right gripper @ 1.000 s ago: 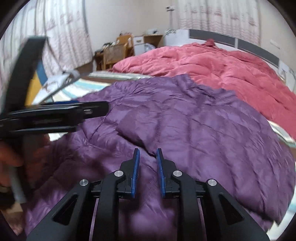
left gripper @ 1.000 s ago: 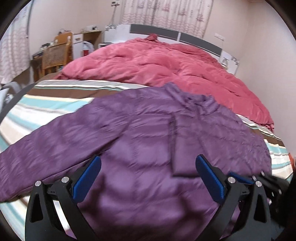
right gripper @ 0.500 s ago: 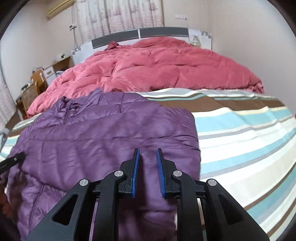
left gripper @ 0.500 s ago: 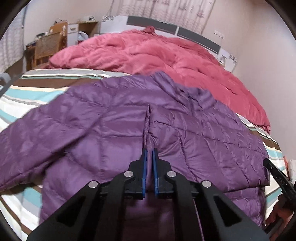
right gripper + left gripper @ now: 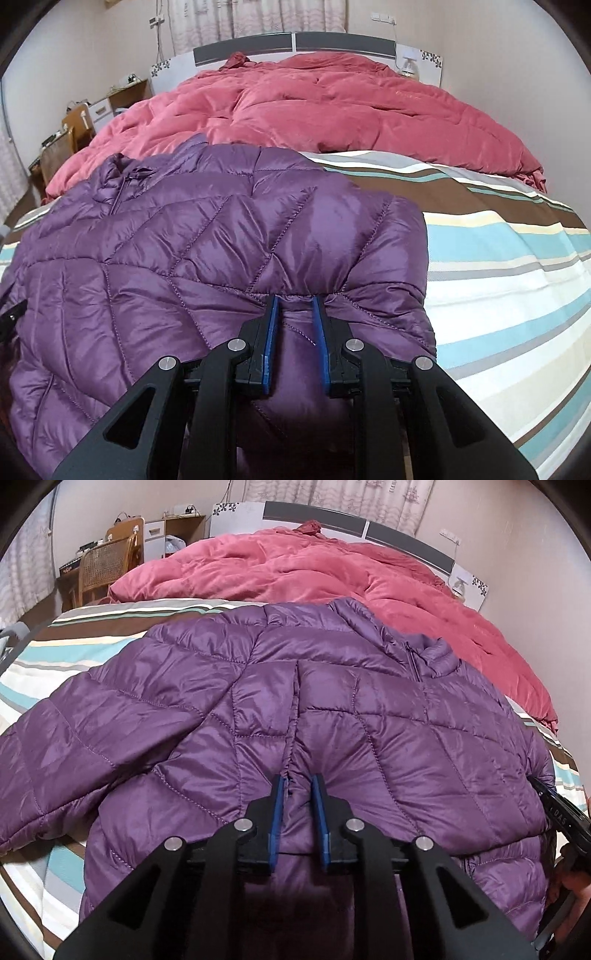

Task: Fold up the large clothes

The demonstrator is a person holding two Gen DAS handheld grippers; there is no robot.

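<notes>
Two tongs angled downward, left tongs (image 5: pixel 298 781) just eased wider, right tongs (image 5: pixel 295 301), each pinching purple jacket (image 5: pixel 332 709)

Little could be read. On the black arm of the right gripper (image 5: pixel 565 821), at the right edge of the left wrist view, stood small pale letters that looked like "DAS"; anything before them was cut off. Faint embroidery showed on the red quilt (image 5: pixel 408 95) in the right wrist view, too small to make out. Nothing else bore legible writing.
</notes>
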